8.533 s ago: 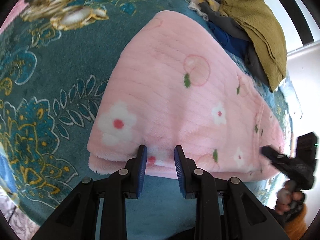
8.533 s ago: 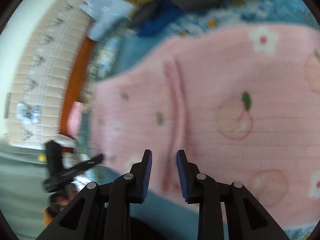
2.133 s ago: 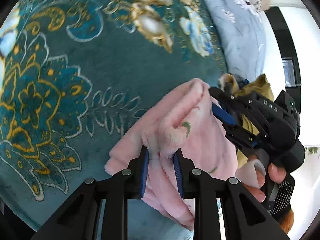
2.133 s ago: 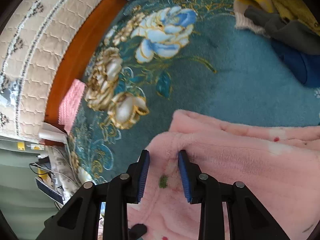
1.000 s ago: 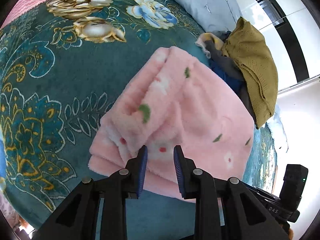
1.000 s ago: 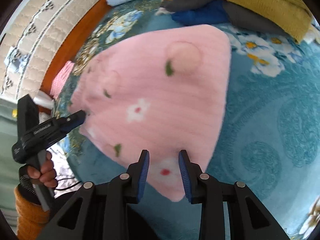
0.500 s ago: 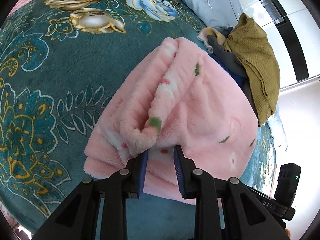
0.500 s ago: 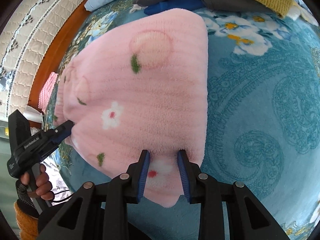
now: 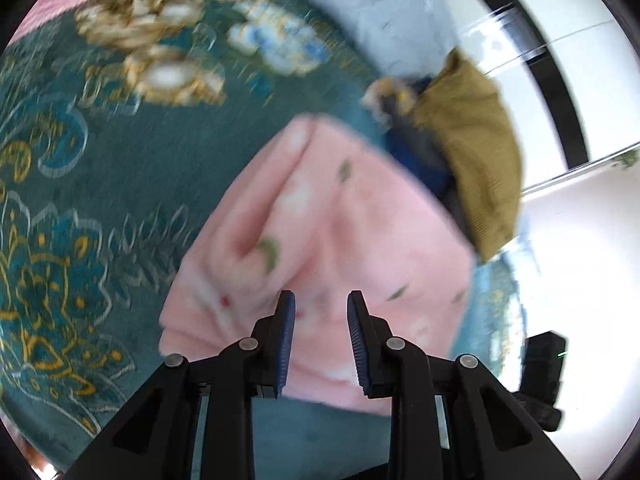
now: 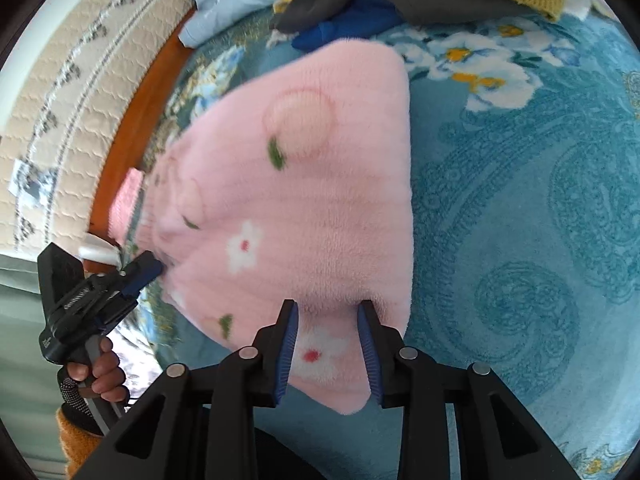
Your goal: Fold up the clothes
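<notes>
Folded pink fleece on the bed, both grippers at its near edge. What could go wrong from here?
1. The pink fleece has a loose bunched fold on its left side; pulling there could undo the stack.
2. The clothes pile lies just beyond its far edge; pushing forward may snag it.
3. Left wrist view is blurred, so aim may be off.

- On the black body of the left tool (image 10: 154, 268), seen from the right wrist view, there is white lettering along the side; it is too small and blurred to read
- One more small white mark stands lower on the same body, near the hand (image 10: 100, 376); it is also not readable
- In the left wrist view no text, number or brand can be read; the picture is blurred
</notes>
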Action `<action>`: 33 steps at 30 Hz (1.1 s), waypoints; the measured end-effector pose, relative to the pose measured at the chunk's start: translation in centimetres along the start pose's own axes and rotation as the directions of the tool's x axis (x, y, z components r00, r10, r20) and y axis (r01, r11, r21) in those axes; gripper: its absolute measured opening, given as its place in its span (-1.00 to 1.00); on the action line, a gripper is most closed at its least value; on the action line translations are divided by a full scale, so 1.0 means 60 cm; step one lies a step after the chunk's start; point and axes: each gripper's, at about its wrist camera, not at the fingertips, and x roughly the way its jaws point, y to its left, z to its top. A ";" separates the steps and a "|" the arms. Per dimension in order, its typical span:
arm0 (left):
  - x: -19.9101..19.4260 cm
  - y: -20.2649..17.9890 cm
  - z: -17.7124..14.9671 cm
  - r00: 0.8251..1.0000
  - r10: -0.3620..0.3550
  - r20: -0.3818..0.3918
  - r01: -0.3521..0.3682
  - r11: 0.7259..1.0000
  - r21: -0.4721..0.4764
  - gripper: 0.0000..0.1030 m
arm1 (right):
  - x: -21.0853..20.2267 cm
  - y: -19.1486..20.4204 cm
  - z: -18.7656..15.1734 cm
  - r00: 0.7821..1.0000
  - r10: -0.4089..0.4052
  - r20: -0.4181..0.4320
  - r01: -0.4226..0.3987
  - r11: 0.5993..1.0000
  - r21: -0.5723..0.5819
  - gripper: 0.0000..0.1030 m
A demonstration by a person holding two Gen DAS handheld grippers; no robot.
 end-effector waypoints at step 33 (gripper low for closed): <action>0.121 0.102 0.103 0.973 -0.097 -0.211 0.102 0.995 0.012 0.34 | 0.001 -0.067 0.049 0.982 0.130 0.140 -0.152 0.975 0.160 0.30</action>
